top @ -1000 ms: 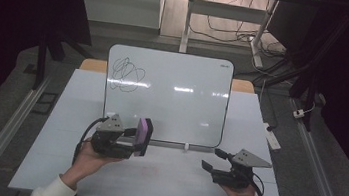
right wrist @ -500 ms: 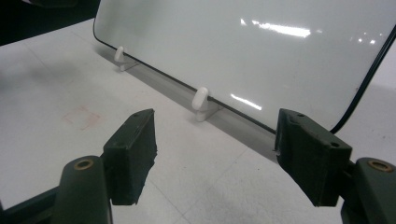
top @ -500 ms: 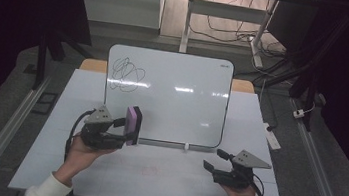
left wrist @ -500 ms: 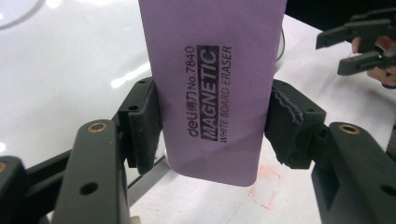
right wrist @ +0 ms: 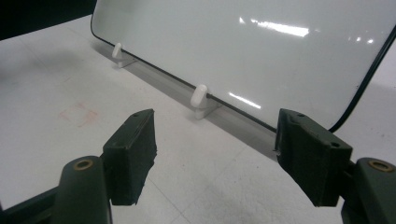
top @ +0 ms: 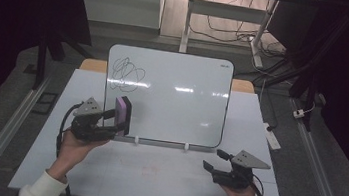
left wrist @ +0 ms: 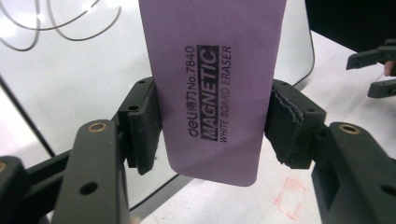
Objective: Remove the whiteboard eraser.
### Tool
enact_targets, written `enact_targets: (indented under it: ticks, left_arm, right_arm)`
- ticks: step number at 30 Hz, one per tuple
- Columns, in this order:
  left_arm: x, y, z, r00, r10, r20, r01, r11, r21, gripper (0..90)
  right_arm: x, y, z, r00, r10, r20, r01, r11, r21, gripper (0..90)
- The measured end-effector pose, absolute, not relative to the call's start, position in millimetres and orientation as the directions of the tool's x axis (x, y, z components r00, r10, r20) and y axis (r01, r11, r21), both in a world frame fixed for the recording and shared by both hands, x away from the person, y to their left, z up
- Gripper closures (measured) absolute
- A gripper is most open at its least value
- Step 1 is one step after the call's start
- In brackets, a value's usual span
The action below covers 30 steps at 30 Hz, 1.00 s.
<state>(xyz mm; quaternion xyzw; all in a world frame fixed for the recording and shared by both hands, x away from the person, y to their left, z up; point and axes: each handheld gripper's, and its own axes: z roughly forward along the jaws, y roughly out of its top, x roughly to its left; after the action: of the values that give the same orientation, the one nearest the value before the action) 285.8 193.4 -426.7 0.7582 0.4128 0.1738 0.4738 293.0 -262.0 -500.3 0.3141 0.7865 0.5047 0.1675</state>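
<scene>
A purple magnetic whiteboard eraser [top: 121,114] stands upright between the jaws of my left gripper [top: 118,122], in front of the whiteboard's lower left part. In the left gripper view both pads [left wrist: 144,126] press on the sides of the eraser [left wrist: 215,84], with its printed label facing the camera. The whiteboard [top: 177,98] leans on small white clips [right wrist: 200,98] and bears a black scribble [top: 126,74] at its upper left. My right gripper [top: 214,164] rests low on the table, right of the middle, open with nothing between its jaws [right wrist: 217,154].
The white table [top: 152,181] has a faint reddish mark [right wrist: 79,114] in front of the board. A white power strip [top: 271,135] lies off the table's right edge. Metal rails run along both sides on the floor.
My left gripper has carried the eraser to the left and a little up, along the board's lower edge toward the scribble. The right gripper has kept still.
</scene>
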Motion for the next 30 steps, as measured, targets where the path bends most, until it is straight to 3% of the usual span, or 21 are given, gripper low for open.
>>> enact_targets:
  ticks: [17, 30]
  left_arm:
    - [311, 220, -415, 0.535, 0.836, -0.12, 0.474, -0.18, 0.862, 39.9]
    - [360, 226, -382, 0.432, 0.9, -0.054, 0.501, -0.189, 0.844, 39.9]
  right_arm:
    - [310, -254, -501, -0.737, 0.67, 0.085, 0.346, 0.266, 0.9, 29.4]
    - [303, -262, -500, -0.739, 0.67, 0.072, 0.334, 0.272, 0.902, 29.5]
